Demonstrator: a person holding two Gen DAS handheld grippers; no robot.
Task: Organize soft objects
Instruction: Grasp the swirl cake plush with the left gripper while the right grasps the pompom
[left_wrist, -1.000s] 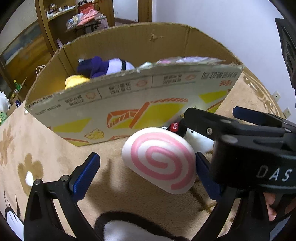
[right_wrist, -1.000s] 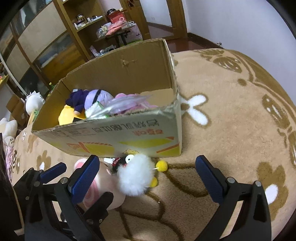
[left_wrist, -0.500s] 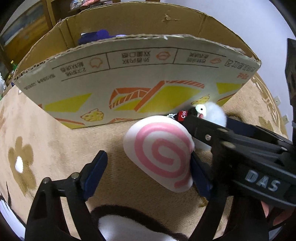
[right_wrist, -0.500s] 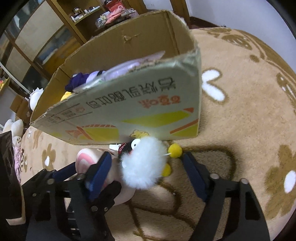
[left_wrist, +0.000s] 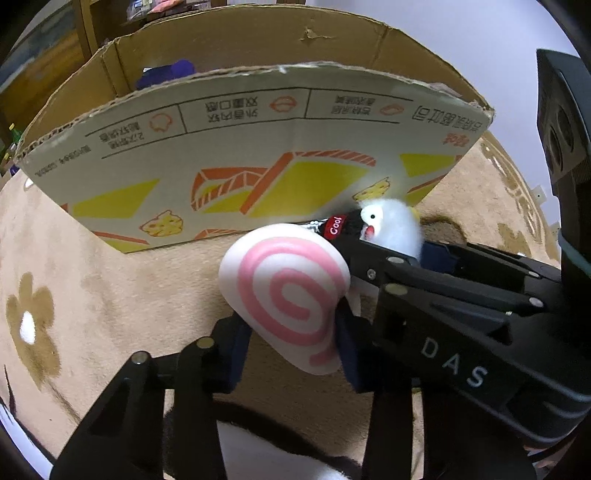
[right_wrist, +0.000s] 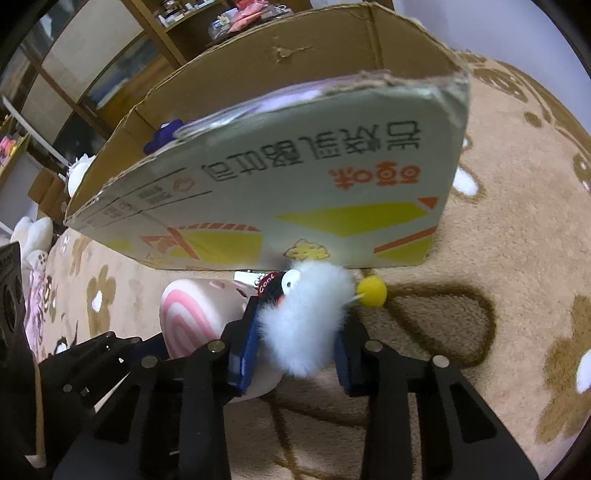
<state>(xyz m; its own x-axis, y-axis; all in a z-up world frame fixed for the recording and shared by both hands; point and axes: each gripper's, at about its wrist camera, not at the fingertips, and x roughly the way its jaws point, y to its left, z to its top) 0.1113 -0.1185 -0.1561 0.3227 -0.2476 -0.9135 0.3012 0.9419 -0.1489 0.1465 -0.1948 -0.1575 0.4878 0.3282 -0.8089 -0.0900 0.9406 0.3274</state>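
While both lie on the carpet (left_wrist: 92, 280) just before the box (left_wrist: 258, 147), the left tongs (left_wrist: 291, 332) have just closed on the swirl toy (left_wrist: 284, 291), and the right tongs (right_wrist: 295, 343) on the fluffy penguin (right_wrist: 306, 314).

One printed cardboard box (left_wrist: 258, 155), one pink-spiral white soft toy (left_wrist: 288, 295), one fluffy white penguin plush (right_wrist: 306, 317), two black grippers.

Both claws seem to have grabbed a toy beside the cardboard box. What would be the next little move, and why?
Probably lift both straight up. The left gripper is shut on the pink swirl toy and the right gripper on the fluffy white toy, having just closed. Both toys sit on the carpet against the box, whose wall they must clear.
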